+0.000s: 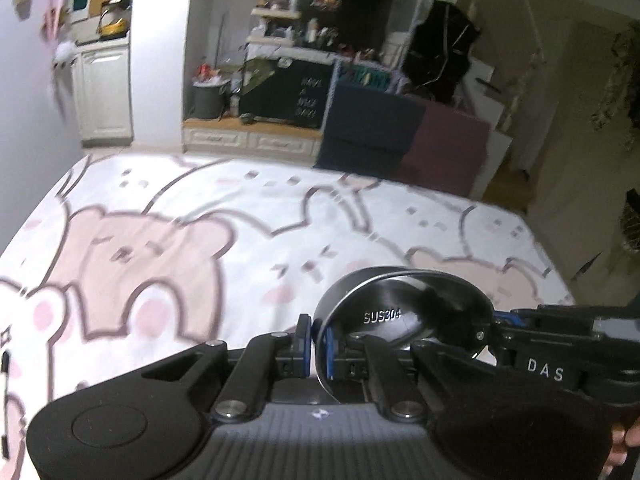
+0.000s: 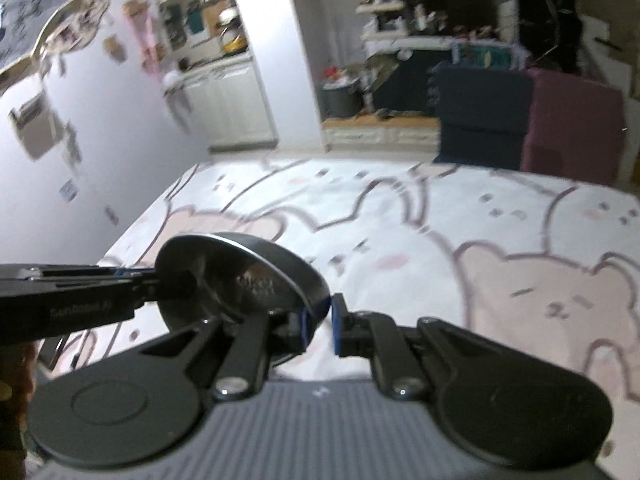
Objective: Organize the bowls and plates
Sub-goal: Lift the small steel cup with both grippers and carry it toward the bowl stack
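A shiny steel bowl [image 1: 384,316], stamped SUS304 inside, hangs tilted above the table [image 1: 248,216], which wears a white cloth printed with pink bears. My left gripper [image 1: 318,340] is shut on the bowl's near left rim, blue pads either side of the wall. My right gripper [image 1: 494,322] comes in from the right and pinches the opposite rim. In the right wrist view the bowl [image 2: 240,280] sits left of centre, its rim between the blue pads of my right gripper [image 2: 322,326]. My left gripper [image 2: 154,284] reaches in there from the left.
The bear-print cloth [image 2: 440,248] lies bare ahead of the bowl. Past the table's far edge stand a navy seat [image 1: 372,132] and a maroon one [image 1: 448,148]. A white wall [image 2: 100,128] runs along the left. Part of a hand [image 1: 624,444] shows at lower right.
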Available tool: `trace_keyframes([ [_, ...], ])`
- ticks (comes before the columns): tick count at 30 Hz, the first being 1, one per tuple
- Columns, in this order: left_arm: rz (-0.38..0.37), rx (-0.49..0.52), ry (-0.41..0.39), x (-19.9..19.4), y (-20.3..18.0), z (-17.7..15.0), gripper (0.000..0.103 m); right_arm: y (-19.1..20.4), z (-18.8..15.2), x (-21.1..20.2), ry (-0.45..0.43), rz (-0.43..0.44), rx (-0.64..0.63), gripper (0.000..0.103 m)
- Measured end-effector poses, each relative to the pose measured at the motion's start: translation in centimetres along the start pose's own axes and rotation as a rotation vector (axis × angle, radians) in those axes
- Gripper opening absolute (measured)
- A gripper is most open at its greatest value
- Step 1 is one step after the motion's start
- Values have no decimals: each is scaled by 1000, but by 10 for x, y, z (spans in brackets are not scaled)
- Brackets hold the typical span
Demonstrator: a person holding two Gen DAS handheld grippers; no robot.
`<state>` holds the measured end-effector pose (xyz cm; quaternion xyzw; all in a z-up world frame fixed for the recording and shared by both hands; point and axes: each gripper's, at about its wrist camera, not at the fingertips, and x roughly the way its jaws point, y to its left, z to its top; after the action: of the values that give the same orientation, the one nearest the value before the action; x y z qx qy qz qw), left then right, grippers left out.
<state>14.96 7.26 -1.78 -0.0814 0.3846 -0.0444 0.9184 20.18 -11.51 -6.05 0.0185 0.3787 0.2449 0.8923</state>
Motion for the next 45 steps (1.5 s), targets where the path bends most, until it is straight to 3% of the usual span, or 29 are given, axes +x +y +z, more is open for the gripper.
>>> trace_keyframes([
  [7, 53, -2, 89, 11, 38, -29, 8, 37, -21, 36, 171, 43, -40, 14],
  [15, 87, 20, 180, 36, 50, -51, 7, 60, -44, 71, 323, 32, -64, 14],
  [24, 97, 27, 242, 54, 58, -56, 7, 67, -52, 103, 382, 17, -71, 14],
  [45, 117, 77, 289, 72, 65, -54, 7, 72, -51, 134, 458, 8, -81, 13],
])
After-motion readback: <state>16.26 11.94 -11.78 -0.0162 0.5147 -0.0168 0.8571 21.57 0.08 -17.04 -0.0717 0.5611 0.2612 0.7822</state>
